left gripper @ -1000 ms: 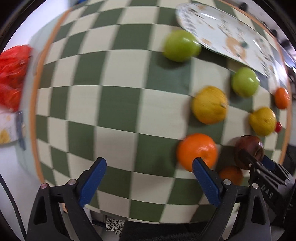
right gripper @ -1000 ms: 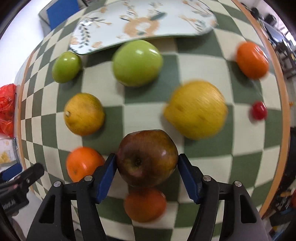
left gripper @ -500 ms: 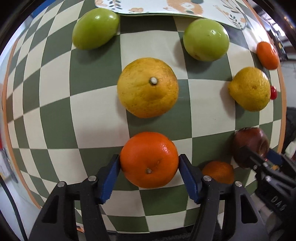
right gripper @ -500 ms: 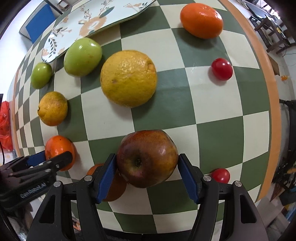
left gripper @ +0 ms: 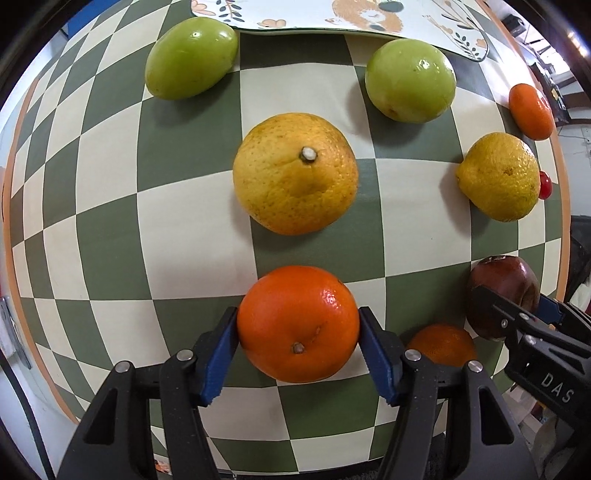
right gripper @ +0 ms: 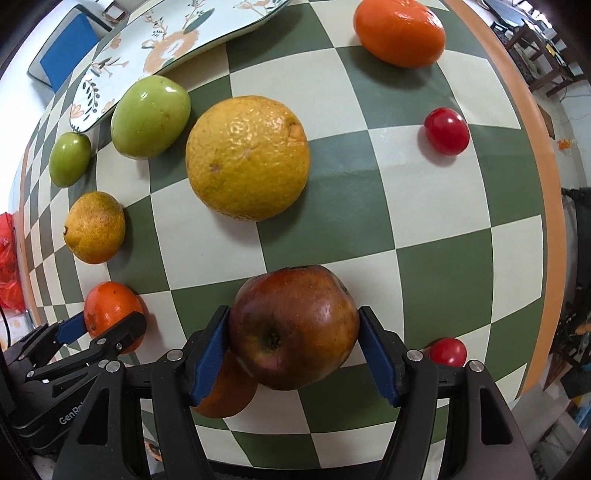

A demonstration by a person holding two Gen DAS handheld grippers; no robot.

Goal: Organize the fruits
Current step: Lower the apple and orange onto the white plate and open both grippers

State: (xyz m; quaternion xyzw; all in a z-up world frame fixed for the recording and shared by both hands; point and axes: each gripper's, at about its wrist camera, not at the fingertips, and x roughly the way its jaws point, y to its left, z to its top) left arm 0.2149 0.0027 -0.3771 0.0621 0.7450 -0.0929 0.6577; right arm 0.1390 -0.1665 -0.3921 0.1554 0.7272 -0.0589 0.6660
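On the green-and-cream chequered counter (left gripper: 110,206), left tool (left gripper: 297,334) has just closed onto the round orange mandarin (left gripper: 297,323); right tool (right gripper: 293,332) grips the dark red apple (right gripper: 293,325), so both look ready for lifting.

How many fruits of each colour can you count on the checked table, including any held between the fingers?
Green fruits: 2
Yellow citrus: 2
Orange fruits: 3
Small red tomatoes: 2
Dark red apple: 1
Total: 10

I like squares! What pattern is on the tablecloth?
Green and cream checks on the tablecloth, clearest from the left wrist.
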